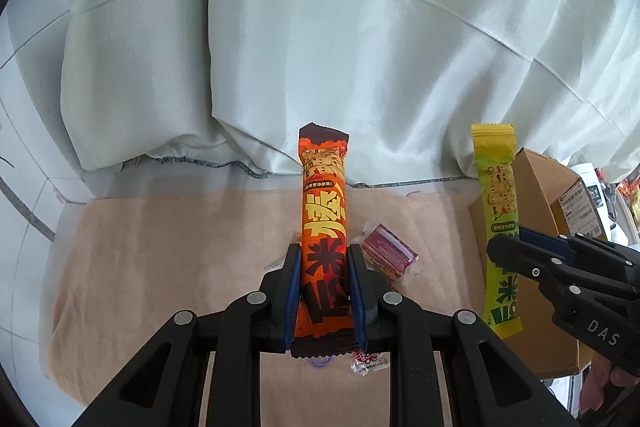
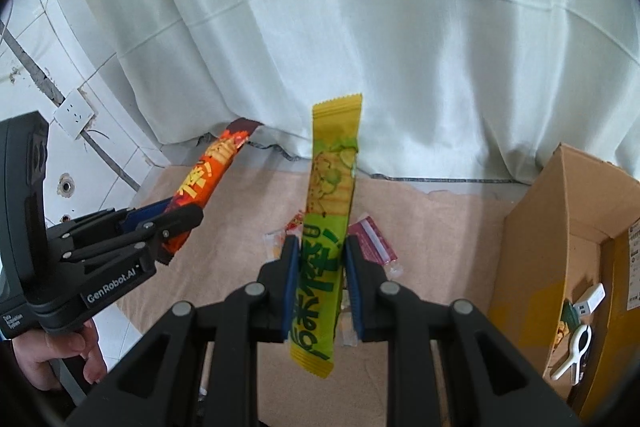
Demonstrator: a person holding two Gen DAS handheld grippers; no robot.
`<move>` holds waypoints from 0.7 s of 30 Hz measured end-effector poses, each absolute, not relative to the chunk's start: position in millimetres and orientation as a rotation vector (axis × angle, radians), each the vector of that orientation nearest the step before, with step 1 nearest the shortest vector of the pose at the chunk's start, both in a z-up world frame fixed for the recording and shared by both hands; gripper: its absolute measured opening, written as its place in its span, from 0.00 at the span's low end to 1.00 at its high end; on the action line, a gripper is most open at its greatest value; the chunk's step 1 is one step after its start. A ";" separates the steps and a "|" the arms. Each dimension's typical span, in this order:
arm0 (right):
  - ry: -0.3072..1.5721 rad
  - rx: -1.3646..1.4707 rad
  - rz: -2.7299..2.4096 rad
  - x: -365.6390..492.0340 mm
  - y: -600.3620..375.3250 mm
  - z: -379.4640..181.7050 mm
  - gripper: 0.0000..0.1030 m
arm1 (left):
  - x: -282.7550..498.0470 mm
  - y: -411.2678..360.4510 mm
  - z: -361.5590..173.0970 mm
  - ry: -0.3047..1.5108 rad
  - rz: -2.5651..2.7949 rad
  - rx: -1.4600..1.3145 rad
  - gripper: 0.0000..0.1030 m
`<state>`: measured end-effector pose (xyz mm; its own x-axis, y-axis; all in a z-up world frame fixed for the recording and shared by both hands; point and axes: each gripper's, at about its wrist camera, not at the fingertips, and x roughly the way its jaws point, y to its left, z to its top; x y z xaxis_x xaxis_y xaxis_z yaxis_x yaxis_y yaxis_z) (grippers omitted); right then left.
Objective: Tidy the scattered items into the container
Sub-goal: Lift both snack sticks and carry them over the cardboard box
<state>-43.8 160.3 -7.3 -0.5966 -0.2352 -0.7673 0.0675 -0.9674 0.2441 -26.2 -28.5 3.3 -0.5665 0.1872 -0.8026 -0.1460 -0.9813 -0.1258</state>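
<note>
My left gripper [image 1: 324, 255] is shut on a long orange snack bar [image 1: 323, 215] and holds it above the beige cloth; it also shows in the right wrist view [image 2: 208, 183]. My right gripper [image 2: 319, 247] is shut on a long green snack bar [image 2: 330, 199], seen in the left wrist view [image 1: 498, 195] too, held up left of the cardboard box [image 2: 560, 227]. A dark red packet [image 1: 390, 251] and small wrapped candies [image 1: 370, 363] lie on the cloth below.
The open cardboard box [image 1: 532, 187] stands at the right and holds a white clip [image 2: 574, 351] and a white plug [image 2: 590, 297]. A pale curtain [image 1: 320, 47] hangs behind the beige cloth [image 1: 160, 267]. A tiled wall with a socket [image 2: 74, 115] is at the left.
</note>
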 end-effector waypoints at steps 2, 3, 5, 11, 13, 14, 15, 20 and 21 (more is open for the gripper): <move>-0.285 1.317 -2.648 -42.3 160.8 -7.6 0.26 | -23.9 -27.1 5.0 -0.063 2.626 -1.352 0.22; -0.287 1.317 -2.650 -41.4 161.2 -7.5 0.26 | -22.7 -25.5 6.2 -0.061 2.623 -1.351 0.22; -0.290 1.318 -2.652 -39.6 162.9 -6.9 0.26 | -21.3 -23.6 6.9 -0.050 2.627 -1.349 0.22; -0.304 1.306 -2.676 -34.7 171.9 -1.9 0.26 | -21.9 -14.4 13.1 -0.036 2.620 -1.330 0.22; -0.312 1.300 -2.692 -31.8 177.9 0.4 0.26 | -23.1 -10.0 15.9 -0.027 2.614 -1.321 0.22; -0.317 1.297 -2.701 -30.1 181.6 1.5 0.26 | -23.9 -6.4 17.8 -0.021 2.610 -1.315 0.22; -0.323 1.295 -2.709 -28.4 185.7 2.8 0.26 | -24.9 -2.5 20.0 -0.020 2.604 -1.306 0.22; -0.356 1.282 -2.762 -19.3 209.5 9.4 0.26 | -30.7 24.1 32.8 0.014 2.581 -1.255 0.22; -0.367 1.279 -2.777 -16.7 215.5 11.1 0.26 | -32.1 30.9 35.5 0.019 2.569 -1.247 0.22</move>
<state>-16.7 215.5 11.1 -0.6534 -0.1555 -0.7408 -0.0422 -0.9697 0.2408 -32.1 30.9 35.5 -0.5860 0.2479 -0.7714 -0.2594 -0.9593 -0.1112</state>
